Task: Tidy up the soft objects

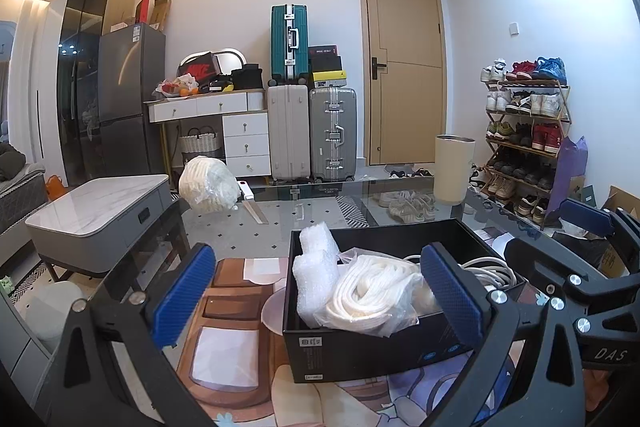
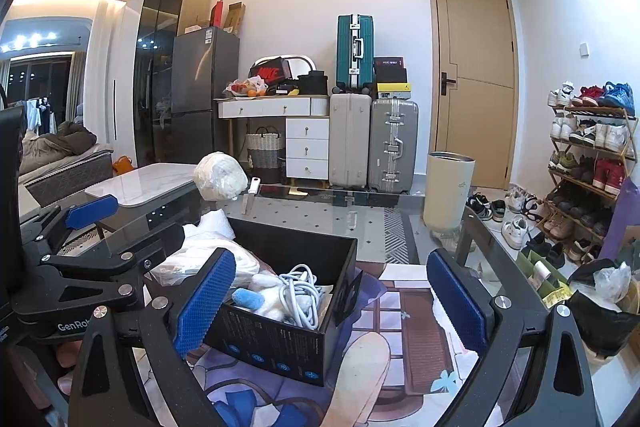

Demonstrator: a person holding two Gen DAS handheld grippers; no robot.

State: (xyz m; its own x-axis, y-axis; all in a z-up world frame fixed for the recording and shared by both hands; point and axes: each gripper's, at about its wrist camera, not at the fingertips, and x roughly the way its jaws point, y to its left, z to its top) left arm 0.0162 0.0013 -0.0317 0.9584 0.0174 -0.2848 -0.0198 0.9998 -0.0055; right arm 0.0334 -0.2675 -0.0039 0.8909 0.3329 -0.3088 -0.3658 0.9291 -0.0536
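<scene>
The left gripper [image 1: 318, 293] is hovering with its blue-padded fingers [image 1: 184, 293] spread wide, holding nothing. The right gripper [image 2: 332, 303] is hovering just to its right, also spread wide and empty. Each is showing at the edge of the other's view, close alongside.

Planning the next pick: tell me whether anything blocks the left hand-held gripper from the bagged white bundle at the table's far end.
Nothing visible blocks it. The bagged white bundle sits alone on the glass table, left of the black box. The left hand-held gripper is open, with bare table ahead.
</scene>
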